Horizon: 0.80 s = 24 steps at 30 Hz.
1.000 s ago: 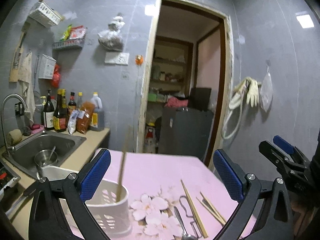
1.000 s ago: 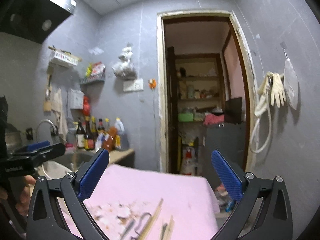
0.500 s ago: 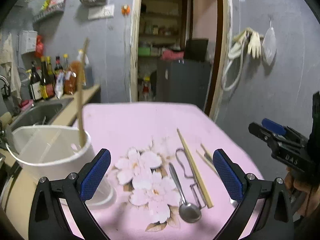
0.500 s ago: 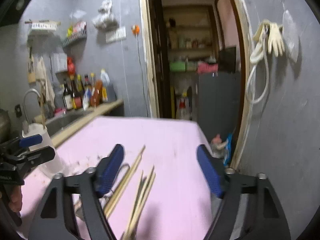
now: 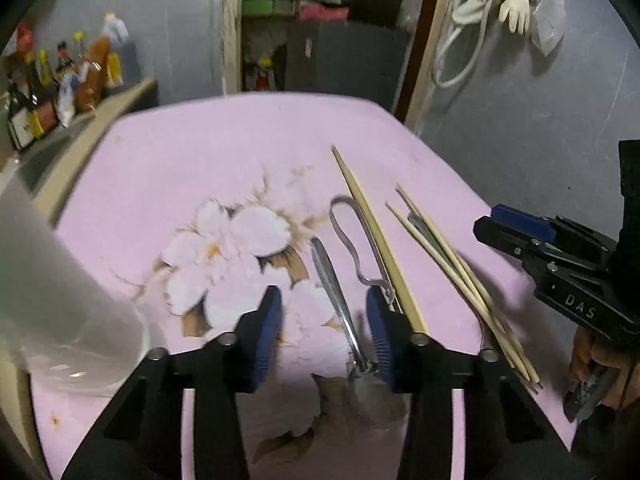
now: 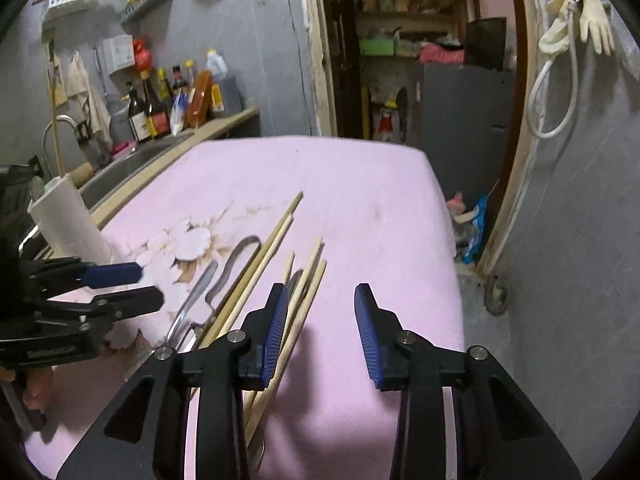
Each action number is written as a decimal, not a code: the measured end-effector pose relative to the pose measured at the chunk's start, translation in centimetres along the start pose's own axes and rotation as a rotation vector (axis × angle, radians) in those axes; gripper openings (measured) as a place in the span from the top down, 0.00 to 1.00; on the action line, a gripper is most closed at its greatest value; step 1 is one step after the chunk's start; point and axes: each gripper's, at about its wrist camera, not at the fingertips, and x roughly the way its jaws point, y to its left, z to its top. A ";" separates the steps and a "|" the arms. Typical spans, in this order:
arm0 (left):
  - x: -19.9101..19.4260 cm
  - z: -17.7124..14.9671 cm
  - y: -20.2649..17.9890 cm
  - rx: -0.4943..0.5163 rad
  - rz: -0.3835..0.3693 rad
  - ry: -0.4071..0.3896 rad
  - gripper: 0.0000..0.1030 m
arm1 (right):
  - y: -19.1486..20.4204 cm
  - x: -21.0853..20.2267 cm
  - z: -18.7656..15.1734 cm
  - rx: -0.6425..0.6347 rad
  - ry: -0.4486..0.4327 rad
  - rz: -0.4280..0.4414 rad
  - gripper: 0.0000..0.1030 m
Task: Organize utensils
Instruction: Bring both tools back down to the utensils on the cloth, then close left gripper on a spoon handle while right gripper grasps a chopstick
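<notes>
On the pink floral cloth (image 5: 208,152) lie a metal spoon (image 5: 340,304), a bent metal utensil (image 5: 352,240), a long wooden chopstick (image 5: 376,240) and a bunch of thin chopsticks (image 5: 452,272). My left gripper (image 5: 322,330) is open low over the spoon's handle, its jaws on either side. My right gripper (image 6: 320,332) is open just right of the thin chopsticks (image 6: 304,292); its left finger (image 6: 272,332) overlaps them. The white utensil holder (image 5: 44,292) stands at the left and holds one chopstick (image 6: 56,128).
A sink counter with sauce bottles (image 6: 168,104) runs along the left. A doorway (image 6: 416,60) opens beyond the table's far edge. A grey wall with hanging gloves (image 6: 592,20) and a hose is on the right.
Both grippers have tilted down and dropped toward the cloth. Both have narrowed their jaws; the left now straddles the spoon, the right sits by the thin chopsticks.
</notes>
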 end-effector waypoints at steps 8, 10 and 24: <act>2.9 1.2 0.9 -0.006 -0.029 0.125 0.84 | 0.0 1.8 0.0 0.010 0.095 0.027 0.80; 3.1 1.4 1.0 -0.011 -0.036 0.137 0.84 | -0.1 2.3 0.0 0.016 0.117 0.032 0.81; 4.5 3.4 2.6 -0.043 -0.100 0.197 0.85 | -0.8 5.0 1.7 0.060 0.228 0.050 0.87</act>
